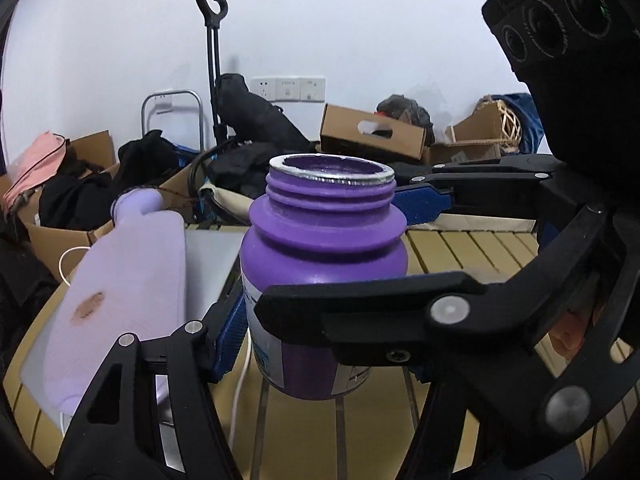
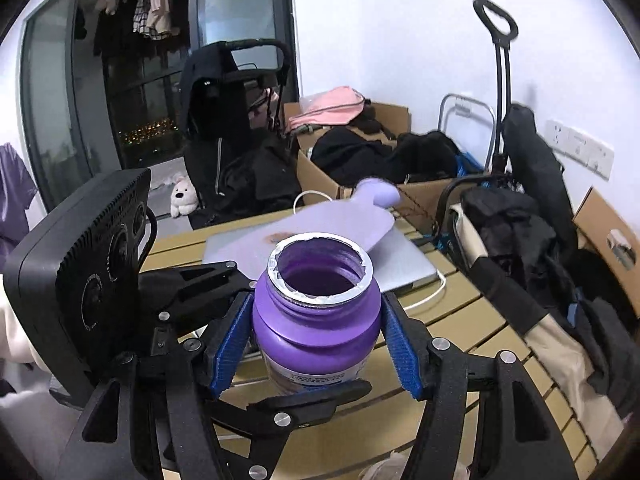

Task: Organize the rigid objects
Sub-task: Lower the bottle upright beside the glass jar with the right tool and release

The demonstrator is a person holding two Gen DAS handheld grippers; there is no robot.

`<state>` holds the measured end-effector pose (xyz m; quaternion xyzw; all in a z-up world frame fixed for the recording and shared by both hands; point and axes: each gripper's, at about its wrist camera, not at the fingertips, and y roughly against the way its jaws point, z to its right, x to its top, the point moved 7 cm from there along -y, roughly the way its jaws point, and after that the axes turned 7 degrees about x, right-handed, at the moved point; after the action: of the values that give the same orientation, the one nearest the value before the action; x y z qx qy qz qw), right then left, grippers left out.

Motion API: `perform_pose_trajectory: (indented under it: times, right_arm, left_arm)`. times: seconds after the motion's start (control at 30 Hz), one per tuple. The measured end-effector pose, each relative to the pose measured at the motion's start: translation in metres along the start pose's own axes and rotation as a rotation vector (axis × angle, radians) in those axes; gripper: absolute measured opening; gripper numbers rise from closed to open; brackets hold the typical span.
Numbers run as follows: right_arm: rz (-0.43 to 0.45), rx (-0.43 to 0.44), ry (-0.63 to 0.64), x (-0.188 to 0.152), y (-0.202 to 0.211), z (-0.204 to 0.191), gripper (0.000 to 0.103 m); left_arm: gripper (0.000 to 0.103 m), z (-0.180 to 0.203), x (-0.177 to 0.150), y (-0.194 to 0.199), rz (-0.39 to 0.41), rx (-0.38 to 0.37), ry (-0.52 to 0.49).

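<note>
1. Cluttered room behind a slatted wooden desk [image 2: 472, 320]: cardboard boxes [image 2: 352, 168] of dark clothes, a folded trolley with a tall black handle [image 2: 496, 24], wall sockets and a white wall.
2. Above the desk, a purple plastic jar [image 2: 316, 312] is held upright in the air, its lid off and its mouth open.
3. Seen from the right wrist, the right tool [image 2: 316, 340] has its blue-padded fingers pressed to opposite sides of the jar's body, so it appears clamped on the jar.
4. Seen from the left wrist, the left tool [image 1: 320, 312] has one blue pad touching the jar's left side; the right tool's black finger crosses in front and hides the other pad, so its grip cannot be told.
5. Both tools meeting around one jar suggests a handover, or steadying it before it is set down.
6. The jar has a threaded neck, a torn silver foil ring left around its rim, and a white printed label low on its body.
7. Behind the jar, a pale lilac cutting board [image 2: 320, 224] with a reddish stain rests on a closed grey laptop [image 2: 404, 264], with a white cable [image 2: 432, 296] beside it.
</note>
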<state>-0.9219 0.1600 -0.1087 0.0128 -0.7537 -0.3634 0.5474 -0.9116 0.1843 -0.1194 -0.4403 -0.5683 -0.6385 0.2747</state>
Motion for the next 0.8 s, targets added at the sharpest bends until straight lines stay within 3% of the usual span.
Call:
perform_pose_trajectory:
  times: [0.17,0.3,0.43,0.53,0.67,0.8]
  right_arm:
    - [-0.108,-0.024,0.033,-0.019,-0.005,-0.008,0.069]
    - [-0.146,-0.040,0.052,-0.034,-0.002,-0.023,0.069]
    - [-0.170,-0.073,0.037,-0.057,-0.015,-0.031,0.068]
    - [-0.169,-0.079,0.034,-0.064,-0.019,-0.041,0.067]
    - [-0.227,-0.108,0.052,-0.070,-0.026,-0.056,0.067]
    - [-0.225,-0.140,0.040,-0.070,-0.002,-0.072,0.067]
  left_arm:
    - [0.061,0.005,-0.009,0.008,0.017,0.034,0.011]
    - [0.062,0.011,-0.033,0.016,-0.060,0.005,0.060]
    - [0.085,-0.002,-0.070,0.031,-0.177,0.080,0.161]
    - [0.087,-0.014,-0.089,0.047,-0.237,0.059,0.257]
    - [0.092,-0.015,-0.096,0.064,-0.215,0.123,0.191]
    - [0.094,-0.022,-0.097,0.083,-0.203,0.172,0.150]
